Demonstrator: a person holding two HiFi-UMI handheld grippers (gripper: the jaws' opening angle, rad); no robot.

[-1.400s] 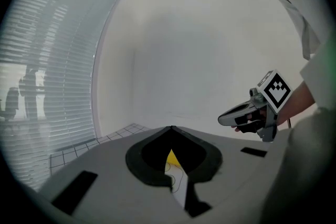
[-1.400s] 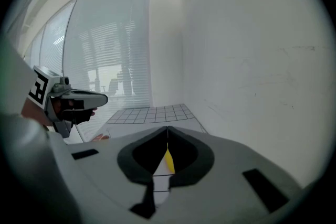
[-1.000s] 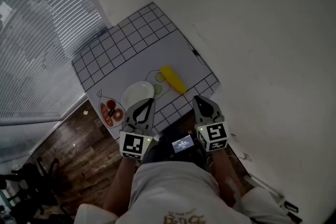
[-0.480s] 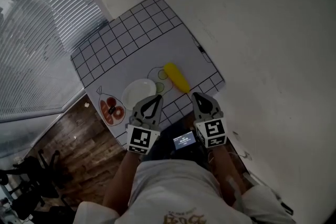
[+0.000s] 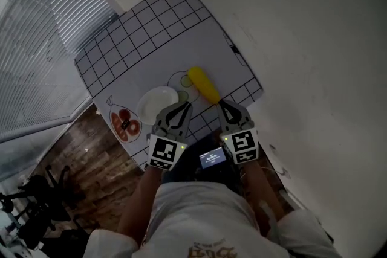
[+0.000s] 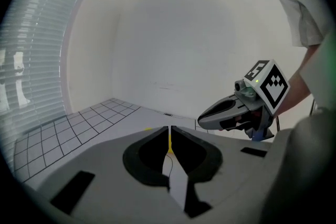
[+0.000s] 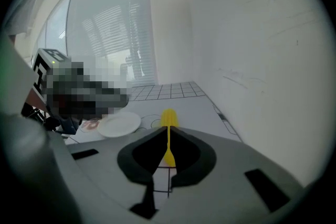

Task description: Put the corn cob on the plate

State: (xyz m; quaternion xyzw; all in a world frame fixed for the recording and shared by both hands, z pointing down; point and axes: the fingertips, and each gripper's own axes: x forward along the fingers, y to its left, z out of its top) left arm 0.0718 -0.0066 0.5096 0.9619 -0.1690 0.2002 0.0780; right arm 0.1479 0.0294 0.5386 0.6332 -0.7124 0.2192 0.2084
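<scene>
A yellow corn cob [image 5: 203,85] lies on the white gridded mat [image 5: 151,39] near its front edge, and shows straight ahead of the jaws in the right gripper view [image 7: 168,118]. An empty white plate [image 5: 157,104] sits just left of the cob, also seen in the right gripper view [image 7: 119,124]. My right gripper [image 5: 224,107] is shut with nothing in it, its tips just short of the cob's near end. My left gripper [image 5: 184,109] is shut and empty, tips at the plate's near right edge. A sliver of the cob [image 6: 169,139] shows between the left jaws.
A printed food picture [image 5: 124,122] marks the mat's left front corner. A white wall [image 5: 302,39] runs along the mat's right side, and window blinds [image 5: 36,39] stand on the left. Dark wooden floor [image 5: 84,166] lies below the mat's front edge.
Both grippers have come forward and down toward the mat's front edge, the right nearing the cob and the left nearing the plate. Both stayed shut.
</scene>
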